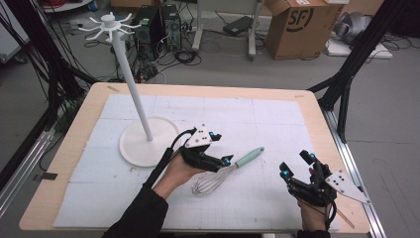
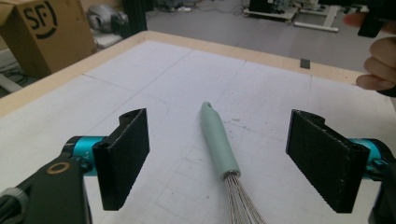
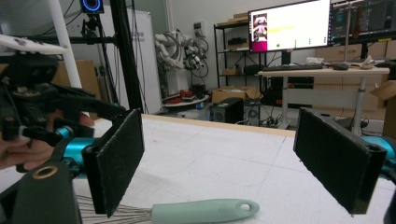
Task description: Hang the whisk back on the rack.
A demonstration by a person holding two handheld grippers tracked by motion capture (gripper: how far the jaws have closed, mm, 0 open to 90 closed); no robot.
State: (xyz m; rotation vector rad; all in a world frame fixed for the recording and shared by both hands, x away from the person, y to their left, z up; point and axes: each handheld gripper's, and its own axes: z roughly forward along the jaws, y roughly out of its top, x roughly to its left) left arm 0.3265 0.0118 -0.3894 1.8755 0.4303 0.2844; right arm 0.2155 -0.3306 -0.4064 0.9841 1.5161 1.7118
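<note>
The left hand-held gripper [image 1: 218, 148] hovers over the whisk [image 1: 225, 171] with its jaws spread wide apart, holding nothing. In the left gripper view the mint-green handle [image 2: 217, 142] lies on the bench between the two black pads [image 2: 126, 151], roughly midway and clear of both, with the wire loops [image 2: 238, 200] running back toward the gripper's body and the handle tip pointing straight away from it. From the high view, the lower fingertip of this gripper sits just above the spot where the handle meets the wires; whether it touches cannot be told.

The right hand-held gripper [image 1: 298, 164] is also wide open and empty, held well to the side of the whisk, beyond the handle's tip. In the right gripper view the whisk lies crosswise in front of its jaws, below them, the wires toward the left pad and the handle's rounded end with its hanging hole [image 3: 243, 206] toward the middle of the gap.

The whisk rests flat on the white mat [image 1: 257, 119] covering the bench [image 1: 69, 148], its long axis slanting from the wire head near the person to the handle tip farther away. Beyond the left gripper, on its outer side, stands a white rack [image 1: 143, 141] with a round base, a slim pole and hooks at the top.
</note>
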